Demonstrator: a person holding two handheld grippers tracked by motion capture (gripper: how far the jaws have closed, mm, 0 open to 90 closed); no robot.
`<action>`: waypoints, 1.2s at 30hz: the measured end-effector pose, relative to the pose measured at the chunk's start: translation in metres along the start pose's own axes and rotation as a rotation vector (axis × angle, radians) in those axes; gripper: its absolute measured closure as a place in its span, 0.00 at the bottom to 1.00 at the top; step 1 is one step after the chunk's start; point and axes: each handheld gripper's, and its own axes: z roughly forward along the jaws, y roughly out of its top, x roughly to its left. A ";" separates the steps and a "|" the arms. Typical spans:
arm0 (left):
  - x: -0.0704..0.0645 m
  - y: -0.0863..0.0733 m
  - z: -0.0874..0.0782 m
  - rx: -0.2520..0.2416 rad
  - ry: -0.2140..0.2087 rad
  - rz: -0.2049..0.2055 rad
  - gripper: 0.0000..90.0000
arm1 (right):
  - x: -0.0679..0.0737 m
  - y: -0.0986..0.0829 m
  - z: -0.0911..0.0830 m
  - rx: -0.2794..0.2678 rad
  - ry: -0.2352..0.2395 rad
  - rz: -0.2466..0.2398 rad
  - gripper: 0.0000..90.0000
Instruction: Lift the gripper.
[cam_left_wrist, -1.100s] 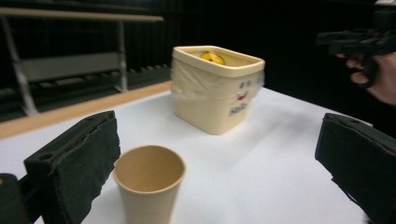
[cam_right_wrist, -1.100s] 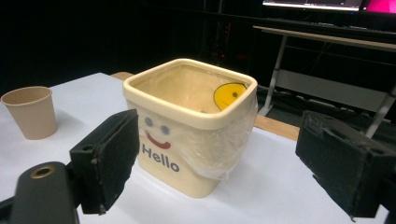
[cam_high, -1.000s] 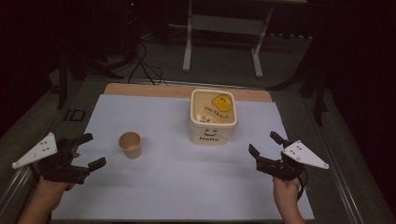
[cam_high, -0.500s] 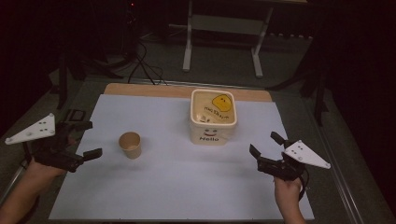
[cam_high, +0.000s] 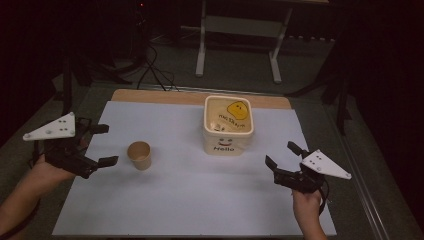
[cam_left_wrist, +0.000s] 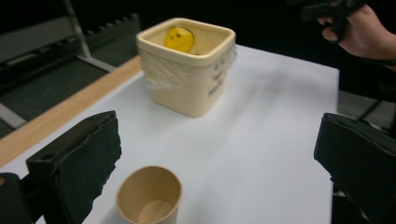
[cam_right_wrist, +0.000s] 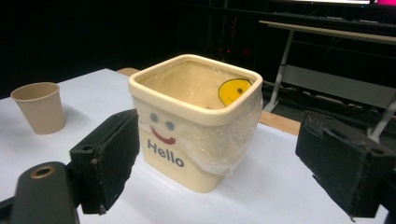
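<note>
A brown paper cup stands upright and empty on the white sheet, left of centre. My left gripper hovers just left of it, open, with nothing between its jaws. In the left gripper view the cup sits low between the wide-apart jaws of the left gripper. A cream square tub with a smiley, "Hello" and plastic film stands at centre back. My right gripper is open at the right front, aimed at the tub from a short distance. The right gripper holds nothing.
The white sheet covers the table, with a wooden strip along its far edge. A white-legged stand is on the floor behind the table. In the left gripper view the other hand shows far off.
My left gripper has moved away from the person and then right, closer to the cup, and its jaws stand wider. The right gripper has hardly moved.
</note>
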 end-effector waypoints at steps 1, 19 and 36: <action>-0.001 0.002 0.001 0.008 0.006 0.010 0.01 | 0.000 0.000 0.000 0.004 -0.001 -0.002 0.15; -0.005 0.021 0.024 0.178 -0.029 0.104 0.02 | 0.000 -0.001 0.002 0.014 0.009 0.000 0.15; -0.005 0.027 0.043 0.319 -0.073 0.182 0.10 | 0.000 -0.002 0.002 0.017 0.011 0.000 0.15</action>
